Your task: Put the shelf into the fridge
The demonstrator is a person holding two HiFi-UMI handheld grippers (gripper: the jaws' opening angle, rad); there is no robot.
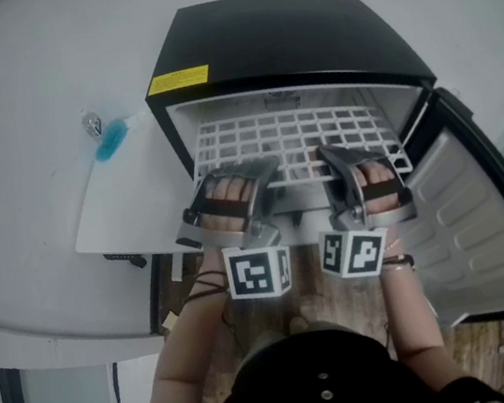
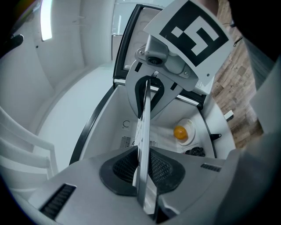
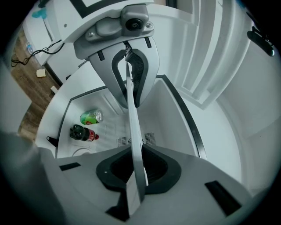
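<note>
The wire shelf point(image 1: 289, 138) is lying flat in the upper part of the open fridge point(image 1: 282, 34), most of it inside already, while its front edge is reaching out to the opening, where both tools are holding it. The left gripper point(image 1: 246, 173) is clenching this front edge left of the middle. In the left gripper view, its fingers point(image 2: 125, 169) are pressing on the thin white frame from both sides. The right gripper point(image 1: 332, 155) is doing the same just beside it, and its fingers point(image 3: 153, 169) are also closed on the edge. The step in hand, as I judge it, is sliding the shelf fully in. To do it well, both hands should be pushing together, keeping the shelf level, so that neither side is running ahead and jamming against the walls. The shelf should not be dipping either, because a green can point(image 3: 91, 117), a dark bottle point(image 3: 83, 133) and a plate point(image 2: 189, 125) are lying on the fridge floor below. The door point(image 1: 481, 207) is standing wide open at the right and is not blocking the way. Both grippers are pointing level into the fridge, side by side and almost parallel, and the forearms are coming up from the lower edge of the head view.
</note>
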